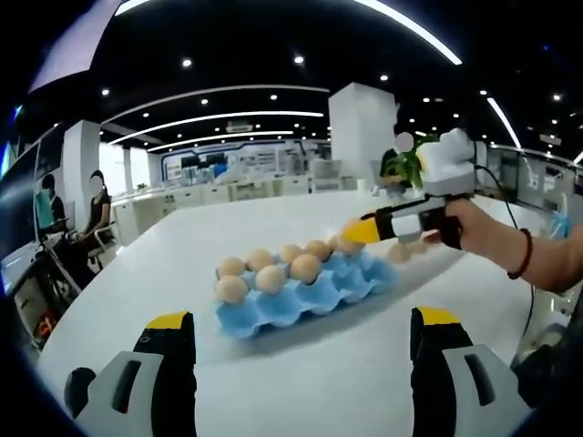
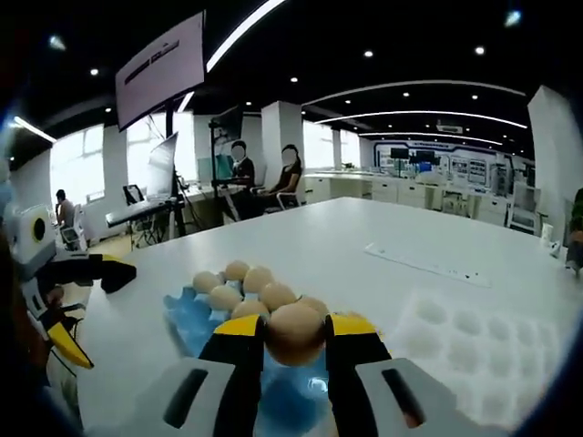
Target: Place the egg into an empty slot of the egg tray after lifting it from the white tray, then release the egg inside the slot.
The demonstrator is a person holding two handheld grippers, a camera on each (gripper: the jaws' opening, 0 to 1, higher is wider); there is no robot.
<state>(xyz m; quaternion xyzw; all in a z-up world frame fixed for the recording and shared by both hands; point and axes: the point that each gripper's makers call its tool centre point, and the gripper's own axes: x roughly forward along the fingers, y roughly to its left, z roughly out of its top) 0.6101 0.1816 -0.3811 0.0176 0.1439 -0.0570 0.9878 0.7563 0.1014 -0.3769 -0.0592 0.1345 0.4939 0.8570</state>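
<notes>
A broad white table (image 1: 301, 228) runs back toward a lit office hall, with bare surface on all sides of the blue egg tray (image 1: 314, 293). In the left gripper view the tray sits mid-table, well in from the near edge, with open tabletop between it and the left gripper (image 1: 301, 341), whose yellow-tipped jaws stand wide apart with nothing between them. Brown eggs fill the tray's far cells; the near row of cells lies empty.

To the right of the blue tray, in the right gripper view, lies the white tray (image 2: 483, 341), its round hollows bare where they show — it reaches close to the table's near edge. A long white strip (image 2: 428, 264) lies farther back on the table, well apart from both trays.

The right gripper (image 2: 293, 339) is clamped on the egg (image 2: 294, 332), one jaw at each side, held above the near end of the blue tray. In the left gripper view this same gripper (image 1: 357, 232), in a person's hand (image 1: 474, 223), reaches in from the right over the tray's far right corner — whether the egg touches a cell I cannot tell.
</notes>
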